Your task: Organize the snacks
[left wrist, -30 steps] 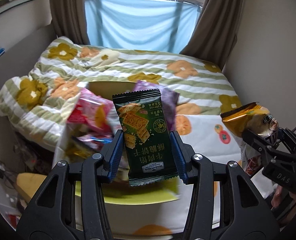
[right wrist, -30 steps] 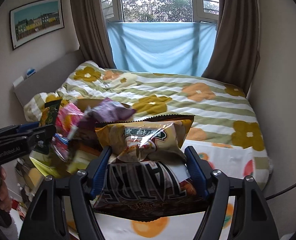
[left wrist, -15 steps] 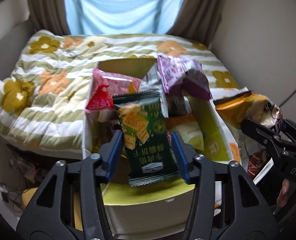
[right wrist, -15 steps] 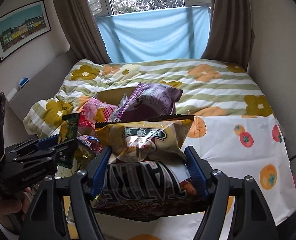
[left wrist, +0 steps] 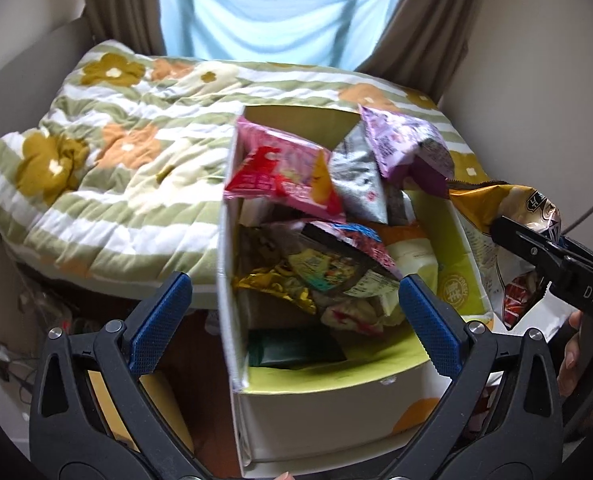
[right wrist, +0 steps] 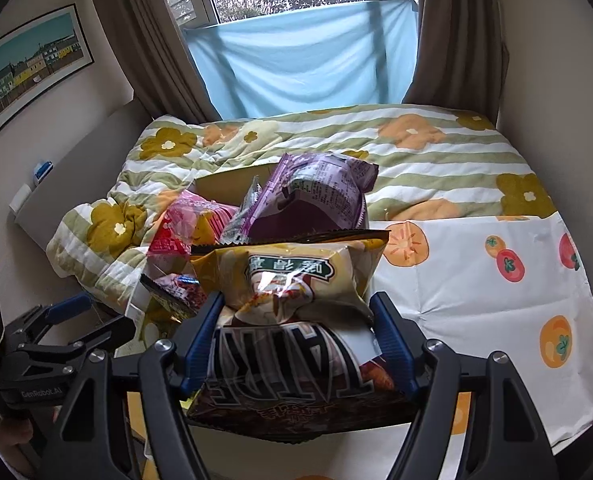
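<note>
**Left claw letting go over the box, right claw gripping chips**

My left gripper hangs above the snack box, jaws opening wide, nothing between them. A green packet lies inside against the box's near wall, under the other snacks. My right gripper squeezes a yellow chip bag beside the box's right edge.

Black plastic tongs with blue ribbed pads, silver screws, white "DAS" and "GenRobot.AI" lettering.
</note>
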Tool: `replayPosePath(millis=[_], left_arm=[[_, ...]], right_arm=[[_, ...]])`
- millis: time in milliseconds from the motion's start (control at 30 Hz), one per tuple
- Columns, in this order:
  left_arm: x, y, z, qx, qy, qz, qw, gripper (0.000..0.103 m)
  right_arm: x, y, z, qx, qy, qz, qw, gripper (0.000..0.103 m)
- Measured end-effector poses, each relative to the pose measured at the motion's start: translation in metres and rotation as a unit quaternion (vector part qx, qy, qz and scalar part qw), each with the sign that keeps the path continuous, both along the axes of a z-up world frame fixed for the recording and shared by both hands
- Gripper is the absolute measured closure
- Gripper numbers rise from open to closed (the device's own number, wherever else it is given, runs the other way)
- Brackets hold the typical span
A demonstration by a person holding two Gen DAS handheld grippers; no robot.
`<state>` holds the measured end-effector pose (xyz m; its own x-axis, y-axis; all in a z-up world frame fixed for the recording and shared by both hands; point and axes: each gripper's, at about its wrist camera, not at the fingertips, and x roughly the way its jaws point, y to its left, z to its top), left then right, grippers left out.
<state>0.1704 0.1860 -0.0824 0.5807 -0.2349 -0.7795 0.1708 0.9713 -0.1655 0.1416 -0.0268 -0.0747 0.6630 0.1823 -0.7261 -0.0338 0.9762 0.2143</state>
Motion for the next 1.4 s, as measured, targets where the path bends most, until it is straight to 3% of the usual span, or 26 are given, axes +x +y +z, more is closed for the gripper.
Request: replayPosePath(millis=[233,300,333,467,633,967,1400], left_arm=[[0.004,0.01,0.01,0.005,-0.011,0.022,0.9997,0.0],[0.004,0.01,0.01,0.008,-0.011,0.025,0.9996,0.0],[0.004,0.011,0.01,0.008,-0.011,0.025,0.9996,0.0],[0.0,0.01,0.004,0.012,-0.004,0.025,0.9996,0.0],[-0.007,0.01,0.0,0.011,0.002,0.024,0.9997,0.0],[-0.027,0.006,0.017,0.002,-0.012,0.01,0.9999,0.0],[-0.092,-0.019,0.085,0.003,-0.082,0.022,0.9964,0.0]], right_arm=[[0.018,0.011,-0.001,0.038,0.001,0.01,0.999,0.03],[0.022,0.013,-0.003,0.047,0.004,0.011,0.999,0.007],[0.022,0.015,-0.004,0.045,0.002,0.011,0.999,0.001],[0.011,0.016,-0.005,0.033,-0.024,0.009,0.999,0.0],[0.005,0.01,-0.01,0.04,-0.007,0.001,0.999,0.0],[-0.019,0.011,0.009,0.03,-0.025,0.001,0.999,0.0],[-0.077,-0.026,0.065,-0.003,-0.088,-0.017,0.996,0.0]])
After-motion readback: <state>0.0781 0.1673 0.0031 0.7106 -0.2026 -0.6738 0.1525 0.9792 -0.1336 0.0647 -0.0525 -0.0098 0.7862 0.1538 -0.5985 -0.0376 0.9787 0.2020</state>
